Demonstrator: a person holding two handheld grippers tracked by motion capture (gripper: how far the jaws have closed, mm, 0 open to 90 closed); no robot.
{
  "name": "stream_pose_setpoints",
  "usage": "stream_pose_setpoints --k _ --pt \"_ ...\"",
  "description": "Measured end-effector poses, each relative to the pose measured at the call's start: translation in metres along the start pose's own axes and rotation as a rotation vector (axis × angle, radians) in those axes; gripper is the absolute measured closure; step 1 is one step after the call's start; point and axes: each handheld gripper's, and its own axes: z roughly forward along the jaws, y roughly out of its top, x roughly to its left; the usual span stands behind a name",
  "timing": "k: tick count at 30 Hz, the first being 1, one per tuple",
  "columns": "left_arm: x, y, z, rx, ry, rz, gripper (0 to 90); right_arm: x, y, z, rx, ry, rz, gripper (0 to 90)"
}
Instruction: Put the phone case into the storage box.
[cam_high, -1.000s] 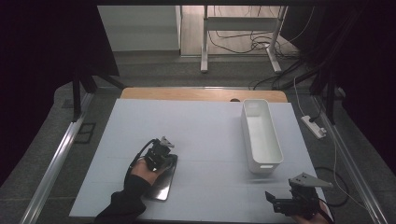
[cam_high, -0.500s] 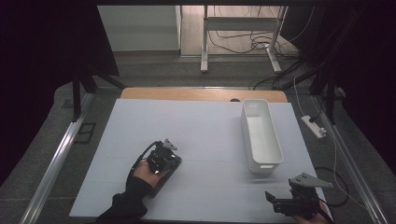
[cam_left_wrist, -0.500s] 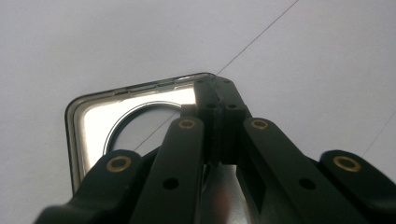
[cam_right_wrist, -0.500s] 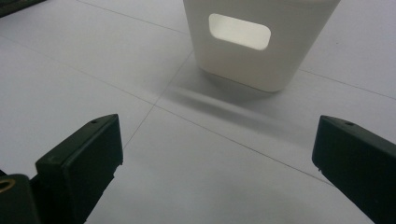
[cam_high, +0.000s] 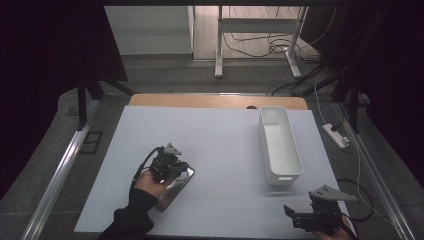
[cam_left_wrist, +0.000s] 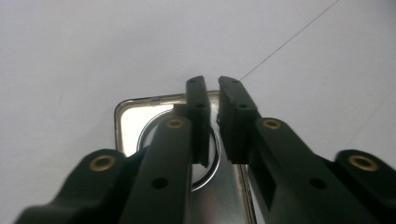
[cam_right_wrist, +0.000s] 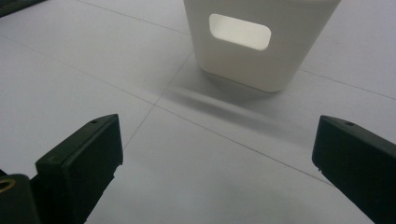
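A shiny rectangular metal tin (cam_high: 175, 190) lies on the white table at the front left. Its surface reflects light and carries a round ring mark (cam_left_wrist: 147, 133). My left gripper (cam_high: 181, 166) hangs over the tin's far end, held by a hand in a black sleeve. In the left gripper view its jaws (cam_left_wrist: 212, 84) stand almost together with a thin slit between them, tips at the tin's far rim (cam_left_wrist: 140, 100). I cannot tell whether they pinch the rim. My right gripper (cam_high: 312, 215) sits at the front right, wide open (cam_right_wrist: 215, 140) with nothing between its fingers.
A long white bin (cam_high: 298, 162) stands at the right, its near end with a handle cutout (cam_right_wrist: 239, 30) facing my right gripper. A wooden strip (cam_high: 215, 101) runs along the table's far edge. Cables and a power strip (cam_high: 336, 136) lie on the floor at the right.
My left gripper has shifted slightly toward the tin's far end. The tin, the bin and my right gripper have stayed in place.
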Motion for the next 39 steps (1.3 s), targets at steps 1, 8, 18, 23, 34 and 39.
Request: stream_pose_setpoints --k 1,8,18,23,34,39 --pt "0.000 0.000 -0.002 -0.001 -0.006 0.003 77.2 0.000 0.000 0.000 0.000 0.000 0.000 2.1" --pt "0.000 0.004 -0.011 0.012 -0.031 0.000 49.0 0.000 0.000 0.000 0.000 0.001 0.000 2.1" --pt "0.008 -0.001 -0.017 0.026 -0.019 -0.020 15.4 0.000 0.000 0.000 0.000 0.002 -0.001 2.1" --pt "0.007 -0.001 -0.017 0.058 -0.015 0.001 6.1 0.000 0.000 0.000 0.000 0.002 -0.001 2.2" --pt "0.013 -0.015 -0.030 0.020 -0.021 -0.007 0.0 0.000 0.000 0.000 0.000 0.002 -0.002 2.1" --pt "0.019 -0.026 -0.037 0.020 -0.005 -0.026 0.0 0.000 0.000 0.000 -0.001 0.003 -0.002 2.2"
